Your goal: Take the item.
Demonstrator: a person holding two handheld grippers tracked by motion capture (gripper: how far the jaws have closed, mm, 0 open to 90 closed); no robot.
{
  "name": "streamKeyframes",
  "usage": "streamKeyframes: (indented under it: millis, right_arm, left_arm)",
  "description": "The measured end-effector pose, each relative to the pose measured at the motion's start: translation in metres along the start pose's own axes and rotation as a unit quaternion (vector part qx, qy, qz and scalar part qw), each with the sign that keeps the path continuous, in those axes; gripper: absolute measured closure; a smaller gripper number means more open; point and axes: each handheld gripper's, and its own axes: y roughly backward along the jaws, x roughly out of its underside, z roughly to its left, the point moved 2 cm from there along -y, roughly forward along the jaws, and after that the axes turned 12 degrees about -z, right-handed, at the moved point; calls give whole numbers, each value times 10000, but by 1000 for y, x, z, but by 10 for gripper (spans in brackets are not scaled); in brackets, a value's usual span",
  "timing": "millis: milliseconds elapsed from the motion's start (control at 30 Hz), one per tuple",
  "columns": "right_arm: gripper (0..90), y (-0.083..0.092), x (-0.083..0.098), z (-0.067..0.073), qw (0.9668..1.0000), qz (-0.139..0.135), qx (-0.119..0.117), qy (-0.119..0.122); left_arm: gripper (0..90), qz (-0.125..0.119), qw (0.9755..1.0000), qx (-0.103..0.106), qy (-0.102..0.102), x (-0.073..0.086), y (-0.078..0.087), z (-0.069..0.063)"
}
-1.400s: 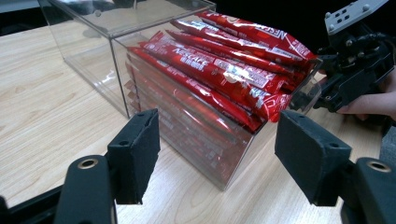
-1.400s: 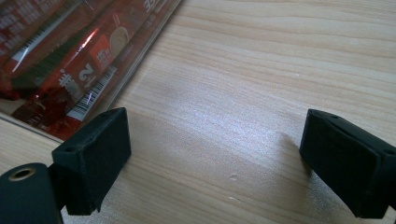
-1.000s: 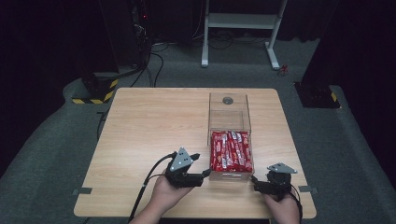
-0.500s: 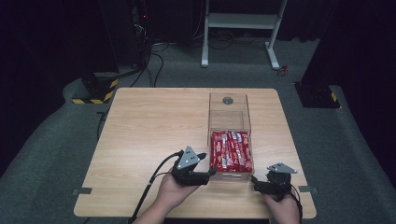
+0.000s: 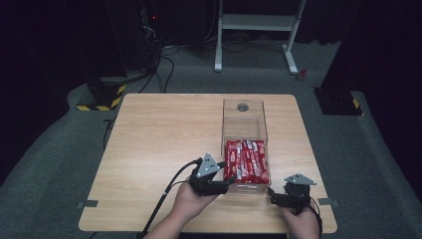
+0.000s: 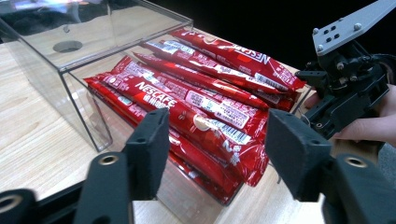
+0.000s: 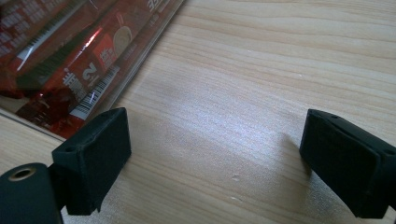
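high view: left gripper (image 5: 230,182) has moved right to the sachets (image 5: 246,160) in the clear box (image 5: 244,115), lower centre | left gripper view: jaws just closing, not yet gripping the top sachet (image 6: 196,109), centre | right gripper view: right gripper (image 7: 215,163) wide open, empty, over the table (image 7: 261,70)

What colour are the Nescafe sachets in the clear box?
Red with white lettering, clearest in the left gripper view.

My left gripper (image 5: 230,182) is black, with a grey three-cornered plate and a black cable. My right gripper (image 5: 269,195), lower right of the high view, matches it.

Lower sachets (image 6: 196,172) hidden beneath others
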Motion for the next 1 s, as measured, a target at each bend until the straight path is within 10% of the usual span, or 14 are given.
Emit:
streamKeyframes:
  millis: [1000]
  right_arm:
    - [87,0,0,0,10000,1,-16,14]
  left_arm:
    - [718,163,9997,-175,-63,10,-15,-6]
